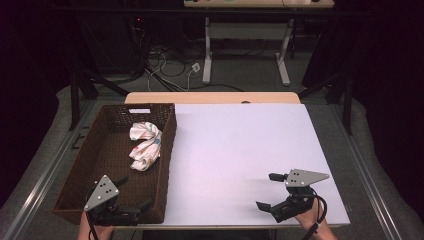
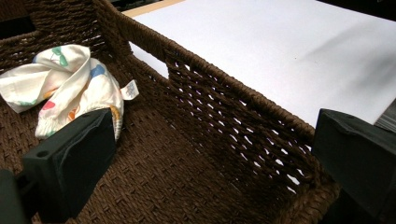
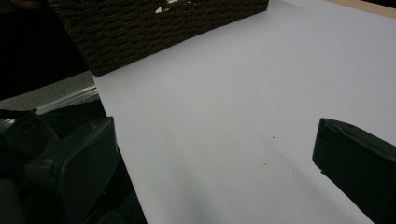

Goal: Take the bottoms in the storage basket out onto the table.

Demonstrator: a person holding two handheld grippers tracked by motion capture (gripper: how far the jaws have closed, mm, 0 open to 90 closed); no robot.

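Observation:
A brown wicker basket (image 1: 169, 150) stands on the left part of the white tabletop (image 1: 240, 150). Inside it, toward the far end, lies a crumpled white cloth (image 1: 145, 145) with coloured prints. My left gripper (image 1: 135, 191) hovers open over the basket's near right corner, empty. In the left gripper view its jaws straddle the basket's wall (image 2: 224, 116), with the cloth (image 2: 70, 79) beyond the left jaw. My right gripper (image 1: 266, 190) is open and empty above the bare tabletop near the front right. In the right gripper view the basket (image 3: 154, 28) sits far off at the top.
The table's front edge runs just under both hands, and a wooden strip (image 1: 212, 97) borders its far side. Behind, on the floor, lie cables (image 1: 165, 65) and the white legs of another desk (image 1: 207, 55). Grey rails (image 1: 45, 165) flank the table.

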